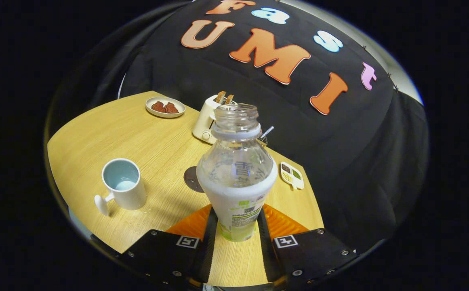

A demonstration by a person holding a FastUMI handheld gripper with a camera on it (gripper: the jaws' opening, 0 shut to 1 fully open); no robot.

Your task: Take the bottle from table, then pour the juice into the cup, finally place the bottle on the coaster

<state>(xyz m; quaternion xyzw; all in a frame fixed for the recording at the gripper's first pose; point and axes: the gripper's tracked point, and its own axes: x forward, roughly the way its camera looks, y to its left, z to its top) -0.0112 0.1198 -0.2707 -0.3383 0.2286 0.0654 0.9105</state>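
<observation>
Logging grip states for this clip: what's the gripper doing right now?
Gripper: shut on the bottle, both fingers pressing its lower sides, holding it upright.

The gripper view is riding on the gripper [237, 226], looking forward along its two fingers [208, 230] rising at the bottom centre, and tilting slightly down onto the wooden table [157, 145]. It is sitting very close to the bottle [237, 173] at centre frame, facing the booth's black cloth wall [339, 161] filling the upper right.
</observation>
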